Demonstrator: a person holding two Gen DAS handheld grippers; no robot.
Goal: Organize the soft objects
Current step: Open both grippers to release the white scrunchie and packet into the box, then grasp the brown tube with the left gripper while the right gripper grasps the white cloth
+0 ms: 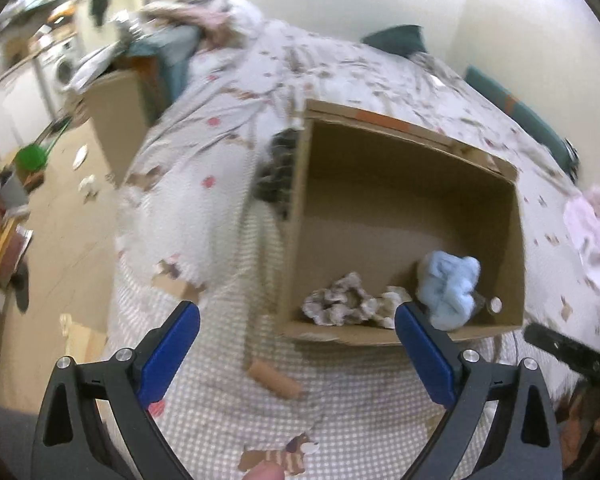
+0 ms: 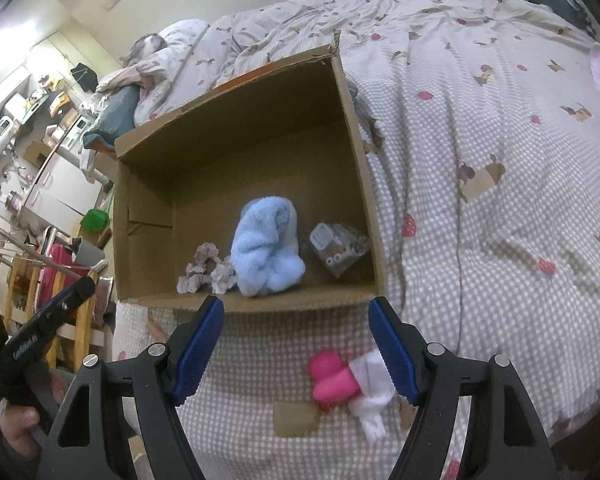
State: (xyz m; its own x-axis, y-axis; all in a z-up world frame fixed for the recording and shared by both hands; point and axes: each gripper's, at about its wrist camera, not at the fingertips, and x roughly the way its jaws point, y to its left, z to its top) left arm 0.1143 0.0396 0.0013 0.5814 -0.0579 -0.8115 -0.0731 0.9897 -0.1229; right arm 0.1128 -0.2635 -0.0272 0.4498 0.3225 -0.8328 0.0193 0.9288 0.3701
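An open cardboard box (image 1: pixel 296 216) (image 2: pixel 364 168) lies on the bed. Inside it sit a light blue fluffy cloth (image 1: pixel 450 286) (image 2: pixel 266 246), a beige scrunchie (image 1: pixel 340 304) (image 2: pixel 204 268) and a clear packet (image 2: pixel 338 248). My left gripper (image 1: pixel 298 334) is open and empty, just in front of the box's near wall. My right gripper (image 2: pixel 296 328) is open and empty above a pink and white soft toy (image 2: pixel 340 380) that lies on the checked bedding in front of the box.
A brown cardboard tube (image 1: pixel 276 378) lies on the checked bedding (image 2: pixel 480 240) near the left gripper. A pink cloth (image 1: pixel 592 232) lies on the bed to the right. The bed edge drops to a cluttered floor (image 1: pixel 72 216) on the left. The other gripper's handle (image 2: pixel 40 332) shows at left.
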